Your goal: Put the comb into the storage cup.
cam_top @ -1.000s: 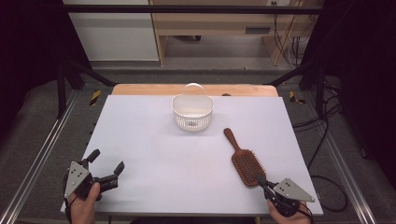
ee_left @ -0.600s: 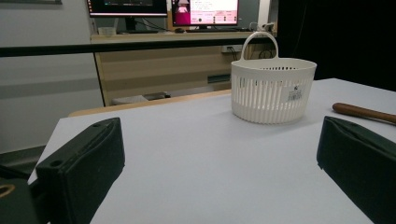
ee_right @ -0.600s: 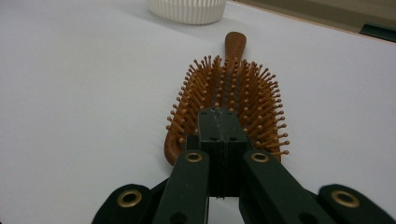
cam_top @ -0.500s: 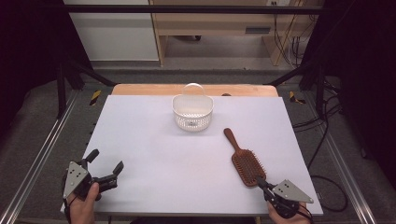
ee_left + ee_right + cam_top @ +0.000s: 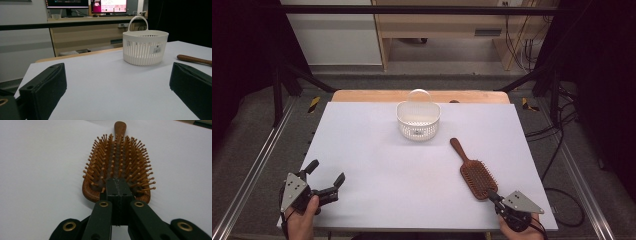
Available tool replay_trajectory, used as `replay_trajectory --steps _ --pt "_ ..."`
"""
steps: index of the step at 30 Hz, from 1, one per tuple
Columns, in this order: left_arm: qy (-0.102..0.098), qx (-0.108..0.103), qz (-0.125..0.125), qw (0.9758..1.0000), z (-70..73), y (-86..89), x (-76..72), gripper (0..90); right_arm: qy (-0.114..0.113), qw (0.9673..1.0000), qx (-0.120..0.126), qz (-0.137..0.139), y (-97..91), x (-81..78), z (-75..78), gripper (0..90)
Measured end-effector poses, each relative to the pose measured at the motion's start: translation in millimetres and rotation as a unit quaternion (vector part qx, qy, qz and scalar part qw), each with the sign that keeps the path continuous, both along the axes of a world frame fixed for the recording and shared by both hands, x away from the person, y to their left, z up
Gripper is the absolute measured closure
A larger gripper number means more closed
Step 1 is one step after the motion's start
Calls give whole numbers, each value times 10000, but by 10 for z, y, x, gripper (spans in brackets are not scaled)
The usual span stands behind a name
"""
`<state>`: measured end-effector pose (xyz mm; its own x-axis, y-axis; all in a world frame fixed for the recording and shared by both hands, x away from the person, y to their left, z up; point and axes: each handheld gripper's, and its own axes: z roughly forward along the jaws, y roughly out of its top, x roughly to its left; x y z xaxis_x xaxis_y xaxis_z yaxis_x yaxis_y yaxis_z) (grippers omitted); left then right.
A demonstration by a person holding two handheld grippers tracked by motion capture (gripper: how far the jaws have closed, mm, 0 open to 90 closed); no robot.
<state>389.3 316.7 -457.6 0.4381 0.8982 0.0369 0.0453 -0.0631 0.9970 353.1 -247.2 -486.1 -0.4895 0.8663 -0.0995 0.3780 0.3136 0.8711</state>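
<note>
A wooden hairbrush (image 5: 474, 172) lies bristles up on the right half of the white table (image 5: 377, 165), handle pointing away towards the middle. My right gripper (image 5: 490, 194) is shut, its pads pressed together with nothing between them. In the right gripper view the joined tips (image 5: 117, 182) rest at the near rim of the hairbrush (image 5: 117, 157), among its bristles. My left gripper (image 5: 327, 172) lies at the table's front left corner, jaws wide open and holding nothing. A white slotted basket (image 5: 418, 120) with a handle stands at the far middle; in the left gripper view the basket (image 5: 145, 47) stands ahead to the right.
The brush handle (image 5: 193, 59) pokes in at the right of the left gripper view. A wooden board edge (image 5: 362, 95) runs along the table's far side. Metal rails flank the table, and cables lie on the floor at the right.
</note>
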Motion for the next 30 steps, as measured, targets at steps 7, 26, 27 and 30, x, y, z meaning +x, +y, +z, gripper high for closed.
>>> replay_trajectory --steps 7,26,27,30 --pt "-15 -32 17 10000 7 12 -7 9 14 9997 41 -223 -58 102 -3 900" --pt "-2 -2 18 10000 2 7 -4 9 268 9978 4 -607 -243 453 88 900" --pt "4 6 13 10000 0 6 -2 9 257 9978 -14 -603 -241 458 87 900" --pt "-1 10 7 10000 2 4 -4 9 238 9977 -59 -629 -240 489 88 900"
